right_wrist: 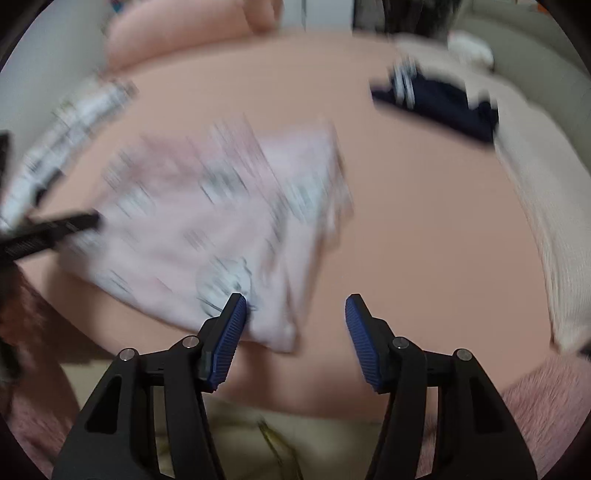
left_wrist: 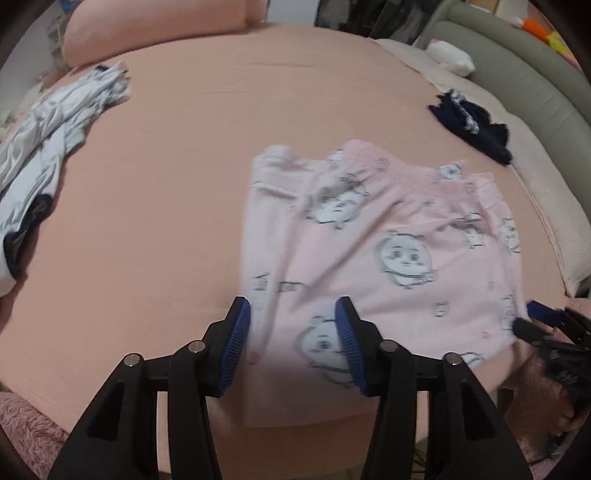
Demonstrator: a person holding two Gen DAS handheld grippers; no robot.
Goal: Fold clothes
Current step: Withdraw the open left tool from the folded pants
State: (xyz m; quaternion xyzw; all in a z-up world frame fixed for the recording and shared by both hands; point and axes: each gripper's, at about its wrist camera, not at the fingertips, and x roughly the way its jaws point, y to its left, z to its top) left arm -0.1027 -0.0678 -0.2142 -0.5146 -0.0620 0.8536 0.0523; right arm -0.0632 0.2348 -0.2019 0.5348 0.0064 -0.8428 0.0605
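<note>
Bed (left_wrist: 184, 184) fills both views, a smooth peach sheet over it, its near edge cut off by the frame bottom. Pillow (left_wrist: 155, 26), same peach, is clipped at the upper left. A grey padded headboard (left_wrist: 517, 74) curves down the right side, partly out of view.

The pink garment (left_wrist: 388, 240) lies folded flat at centre right of the left wrist view, soft fleece printed with cartoon faces; its left edge is smeared by blur. In the right wrist view the garment (right_wrist: 207, 229) is so blurred that the print cannot be read.

A white garment (left_wrist: 48, 147) lies crumpled at the left edge, cut off there. A dark navy garment (left_wrist: 472, 125) sits bunched at the upper right.

The left hand-held gripper (left_wrist: 291, 336) stands about half open over the pink garment's near left corner; fabric shows between the ribbed blue pads, which do not press it. The right hand-held gripper (right_wrist: 295, 332) is likewise parted and holds nothing, the garment's near right corner just beside its left pad; from the left wrist view, it (left_wrist: 532, 317) is only partly visible at the right edge.
</note>
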